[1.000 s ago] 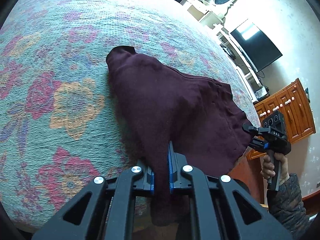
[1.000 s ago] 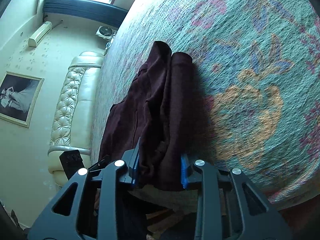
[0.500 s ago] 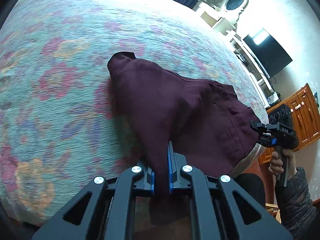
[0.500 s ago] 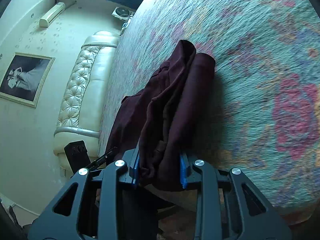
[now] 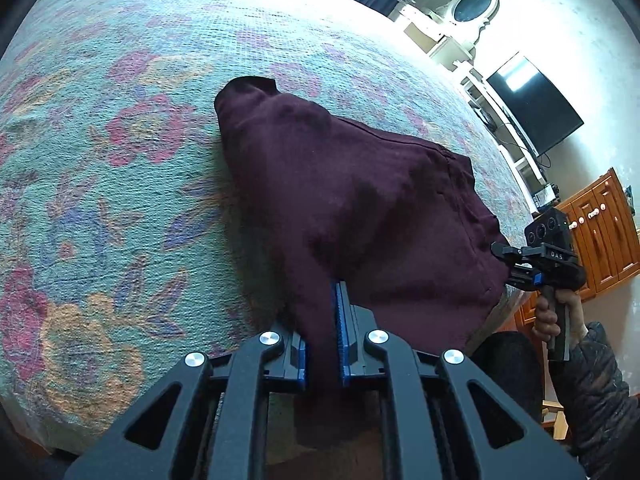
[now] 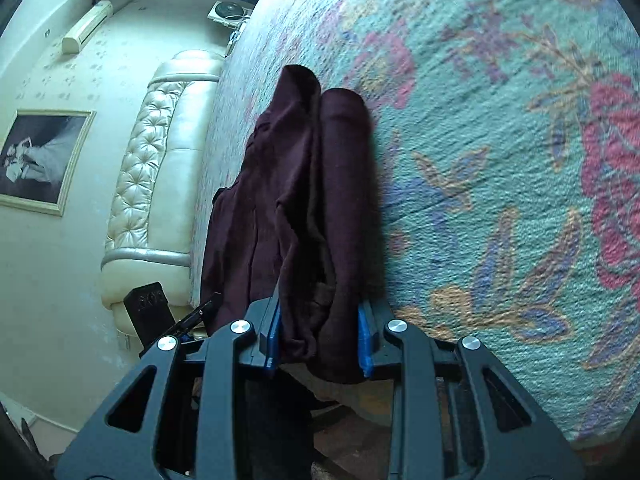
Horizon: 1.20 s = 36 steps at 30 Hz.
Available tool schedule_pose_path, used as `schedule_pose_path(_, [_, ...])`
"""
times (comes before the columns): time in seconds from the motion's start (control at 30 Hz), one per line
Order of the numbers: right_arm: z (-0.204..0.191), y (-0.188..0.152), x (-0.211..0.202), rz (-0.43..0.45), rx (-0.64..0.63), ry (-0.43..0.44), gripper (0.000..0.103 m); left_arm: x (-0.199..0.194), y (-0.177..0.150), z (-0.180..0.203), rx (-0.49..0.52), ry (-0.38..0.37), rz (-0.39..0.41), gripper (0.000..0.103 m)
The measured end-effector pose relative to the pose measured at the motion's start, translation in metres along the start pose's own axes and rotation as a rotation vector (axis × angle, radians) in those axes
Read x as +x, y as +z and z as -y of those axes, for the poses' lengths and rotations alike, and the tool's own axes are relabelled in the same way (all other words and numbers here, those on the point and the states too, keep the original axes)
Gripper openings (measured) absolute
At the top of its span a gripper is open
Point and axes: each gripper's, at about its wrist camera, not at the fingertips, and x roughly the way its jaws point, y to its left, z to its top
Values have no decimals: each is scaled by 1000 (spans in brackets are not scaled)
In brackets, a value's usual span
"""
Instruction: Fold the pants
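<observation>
Dark maroon pants [image 5: 360,200] lie bunched on a bed with a floral cover [image 5: 120,200], near its front edge. My left gripper [image 5: 320,320] has a narrow fold of the pants between its blue pads; its jaws are opening and the cloth still fills the gap. My right gripper [image 6: 319,312] is shut on a thick bunch of the pants [image 6: 304,200] at the other end. In the left wrist view the right gripper [image 5: 516,264] bites the cloth's right corner at the bed edge. The left gripper [image 6: 200,312] shows partly in the right wrist view.
A hand [image 5: 548,316] and dark sleeve hold the right gripper beyond the bed edge. A wooden cabinet [image 5: 600,232], a television [image 5: 532,108] and a white dresser [image 5: 472,4] line the far wall. A padded headboard [image 6: 148,168] borders the bed cover [image 6: 500,160].
Both grippers have moved across the bed with the pants held between them, so the floral pattern beneath has shifted. The gap between the left pads looks slightly wider.
</observation>
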Motion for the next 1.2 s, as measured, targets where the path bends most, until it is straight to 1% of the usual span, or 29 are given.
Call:
schedule_pose_path(0.17, [5, -4, -4, 15, 10, 17, 30, 4, 1, -1, -3, -9, -3, 18])
schedule_pose_path(0.23, [6, -5, -6, 21, 17, 28, 32, 5, 1, -1, -6, -8, -5, 23])
schedule_pose_path(0.27, [7, -5, -7, 25, 24, 33, 33, 5, 2, -1, -13, -8, -8, 31])
schedule_pose_path(0.3, [11, -5, -9, 29, 36, 43, 33, 4, 0, -3, -21, -11, -15, 42])
schedule_pose_path(0.33, [12, -5, -10, 33, 39, 51, 34, 6, -1, -5, -30, -23, -22, 46])
schedule_pose_path(0.37, [12, -6, -11, 34, 34, 55, 35, 6, -3, -6, -34, -35, -26, 53])
schedule_pose_path(0.4, [13, -7, -13, 39, 30, 58, 36, 7, -4, -8, -37, -45, -27, 56])
schedule_pose_path(0.47, [13, -8, -18, 44, 30, 54, 39, 3, -8, -8, -24, -58, -24, 61])
schedule_pose_path(0.5, [12, -8, -22, 45, 24, 44, 39, 1, -7, -8, -19, -59, -20, 66])
schedule_pose_path(0.57, [8, -6, -31, 54, 2, 15, 42, -10, -5, -13, -30, -75, 11, 72])
schedule_pose_path(0.6, [6, -3, -38, 69, -5, 7, 43, -18, -3, -20, -50, -104, 31, 74])
schedule_pose_path(0.67, [4, 5, -45, 95, -10, 13, 45, -28, 5, -32, -85, -161, 53, 78])
schedule_pose_path(0.73, [2, 19, -46, 126, -16, 9, 46, -27, 15, -41, -94, -145, 63, 79])
schedule_pose_path(0.77, [2, 26, -44, 138, -16, 12, 46, -22, 21, -46, -101, -134, 54, 79])
schedule_pose_path(0.9, [-1, 59, -22, 152, -24, 30, 48, 7, 45, -54, -141, -154, 21, 79])
schedule_pose_path(0.93, [-2, 65, -14, 146, -25, 34, 49, 14, 49, -52, -140, -160, 15, 79])
schedule_pose_path(1.0, [-3, 76, -2, 142, -33, 17, 56, 28, 61, -51, -125, -153, 0, 80])
schedule_pose_path(1.03, [-3, 79, 1, 146, -36, 11, 57, 30, 63, -51, -116, -154, 0, 80])
schedule_pose_path(1.13, [2, 87, 5, 155, -13, 25, 57, 39, 71, -46, -91, -153, 4, 84])
schedule_pose_path(1.2, [-2, 92, 2, 168, -46, -21, 57, 44, 77, -47, -94, -166, 5, 85])
